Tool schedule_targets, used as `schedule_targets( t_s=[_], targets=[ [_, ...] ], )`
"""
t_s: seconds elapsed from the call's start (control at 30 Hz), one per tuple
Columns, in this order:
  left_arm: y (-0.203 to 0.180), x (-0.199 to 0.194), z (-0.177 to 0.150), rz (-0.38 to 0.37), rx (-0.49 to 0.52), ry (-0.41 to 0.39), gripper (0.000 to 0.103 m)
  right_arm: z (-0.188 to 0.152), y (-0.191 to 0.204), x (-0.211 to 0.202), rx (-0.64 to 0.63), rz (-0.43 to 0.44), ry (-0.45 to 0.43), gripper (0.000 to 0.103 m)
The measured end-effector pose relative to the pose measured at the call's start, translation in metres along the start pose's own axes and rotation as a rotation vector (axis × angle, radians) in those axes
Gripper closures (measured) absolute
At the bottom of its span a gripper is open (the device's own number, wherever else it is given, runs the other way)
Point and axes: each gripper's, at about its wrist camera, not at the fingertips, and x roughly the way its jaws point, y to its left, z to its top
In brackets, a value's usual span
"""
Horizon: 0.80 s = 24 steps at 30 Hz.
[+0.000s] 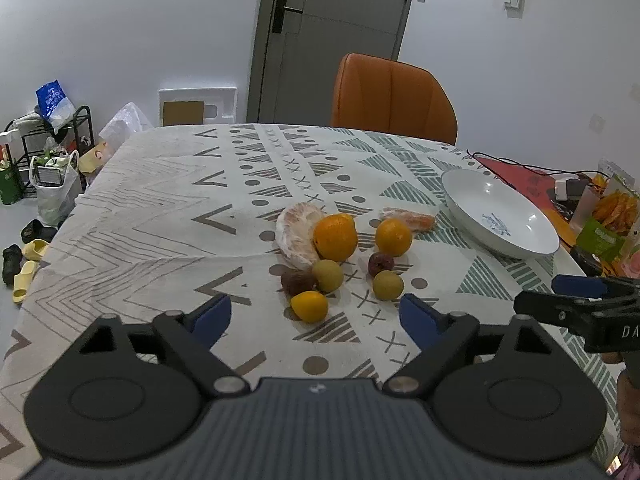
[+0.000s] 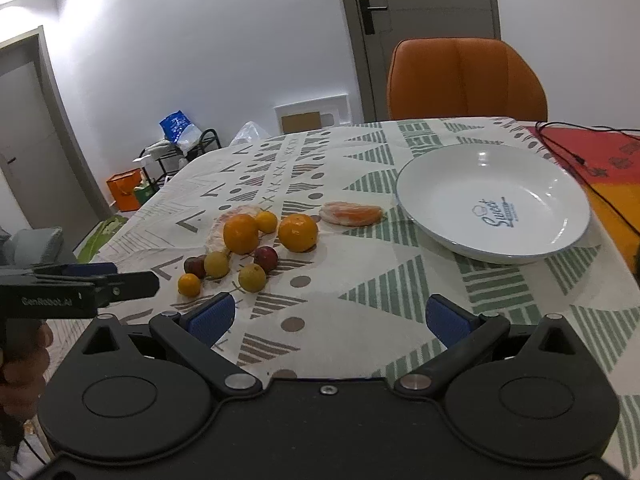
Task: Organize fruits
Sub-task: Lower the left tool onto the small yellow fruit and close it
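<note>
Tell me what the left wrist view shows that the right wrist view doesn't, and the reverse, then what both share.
Only the left wrist view shows the yellow slippers on the floor and the snack packets at the table's right edge. Only the right wrist view shows the orange box on the floor and the second grey door. Both show the white printed plate, still without fruit, the loose fruits on the patterned tablecloth, and the orange chair.

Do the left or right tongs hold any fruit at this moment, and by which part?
Nothing is held. The left tongs and the right tongs are both open, above the tablecloth.
</note>
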Motion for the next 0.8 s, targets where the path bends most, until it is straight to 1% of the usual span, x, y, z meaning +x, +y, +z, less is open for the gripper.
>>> schedule_targets(
  t_s=[0.17,0.27,0.3,0.37,0.43,0.53,0.57,0.6,0.63,0.67,0.73,0.8],
  targets=[
    [0.001,0.011,0.0,-0.014,-0.007,0.02,0.027,0.002,-0.001,0.01,0.005,0.032,0.012,0.0],
    [0.002,0.016,-0.001,-0.017,-0.006,0.027,0.035,0.004,0.001,0.016,-0.003,0.068,0.018,0.001],
    [0.003,0.019,-0.001,-0.016,-0.007,0.03,0.037,0.005,0.001,0.018,-0.005,0.078,0.02,0.002],
    [0.005,0.025,-0.001,-0.017,-0.014,0.039,0.039,0.006,0.002,0.023,-0.012,0.101,0.027,0.01],
    [0.006,0.032,-0.001,-0.015,-0.018,0.051,0.041,0.007,0.003,0.028,-0.018,0.122,0.032,0.011],
    [0.009,0.045,0.0,-0.014,-0.027,0.073,0.049,0.01,0.006,0.037,-0.035,0.135,0.042,0.013],
    [0.01,0.051,0.0,-0.019,-0.032,0.084,0.053,0.011,0.007,0.04,-0.041,0.136,0.043,0.013],
    [0.011,0.055,0.0,-0.019,-0.038,0.093,0.062,0.011,0.008,0.043,-0.046,0.136,0.042,0.013],
    [0.012,0.058,0.0,-0.015,-0.045,0.097,0.068,0.012,0.009,0.045,-0.047,0.137,0.041,0.014],
    [0.014,0.058,0.0,-0.01,-0.046,0.085,0.077,0.013,0.009,0.048,-0.046,0.138,0.04,0.015],
    [0.017,0.059,0.001,-0.022,-0.057,0.085,0.077,0.013,0.009,0.053,-0.041,0.143,0.042,0.017],
    [0.02,0.057,0.001,-0.025,-0.062,0.081,0.077,0.013,0.009,0.059,-0.038,0.153,0.052,0.022]
  ],
)
